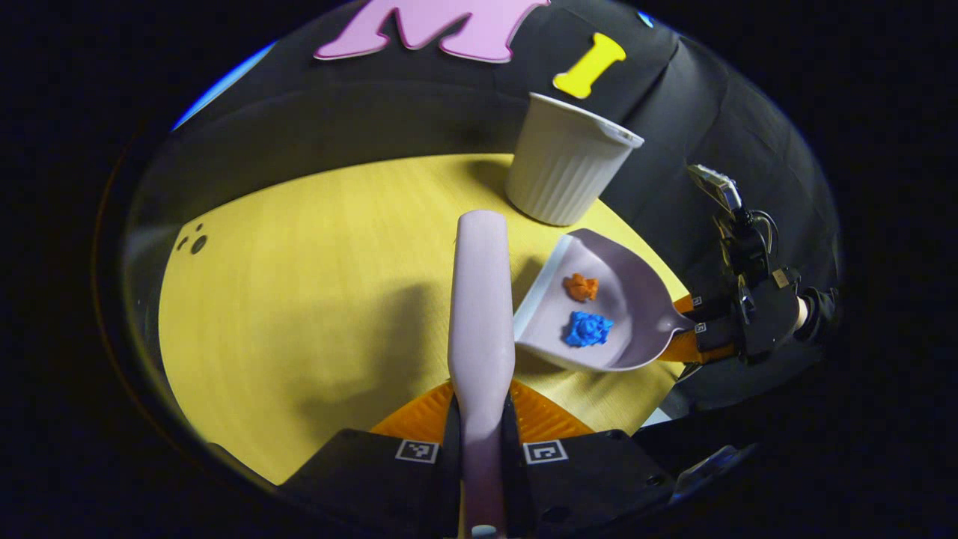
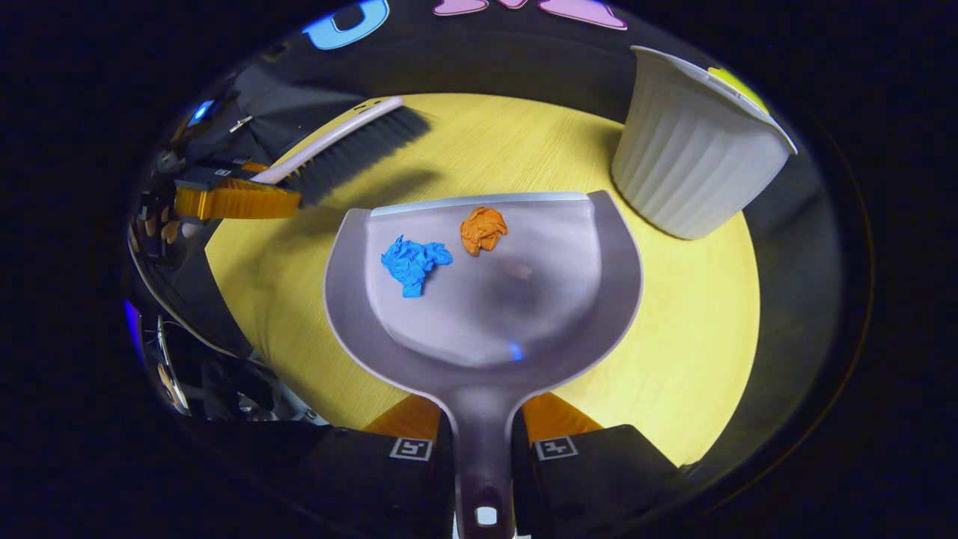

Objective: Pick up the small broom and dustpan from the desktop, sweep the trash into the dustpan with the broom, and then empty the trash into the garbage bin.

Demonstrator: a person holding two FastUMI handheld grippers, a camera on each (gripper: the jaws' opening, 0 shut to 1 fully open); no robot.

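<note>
right gripper view: right gripper (image 2: pixel 483 434) pinches handle of grey plastic dustpan (image 2: pixel 486 299)
trash: blue paper wad (image 2: pixel 413 262), orange paper wad (image 2: pixel 483 229) inside dustpan
left gripper (image 1: pixel 480 419): clamps pale broom (image 1: pixel 480 314)
bin: white ribbed garbage bin (image 2: pixel 692 161) on yellow wooden desktop (image 2: pixel 696 329), just beyond dustpan

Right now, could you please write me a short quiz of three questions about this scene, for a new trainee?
1. True or false: the blue wad and the orange wad lie inside the dustpan.
2. Which gripper holds the broom? A) left B) right
3. Fill in: the white ribbed ____ stands upright on the yellow table, beyond the dustpan.

Key: 1 true; 2 A, the left gripper, while the right gripper holds the dustpan handle; 3 bin.
</note>
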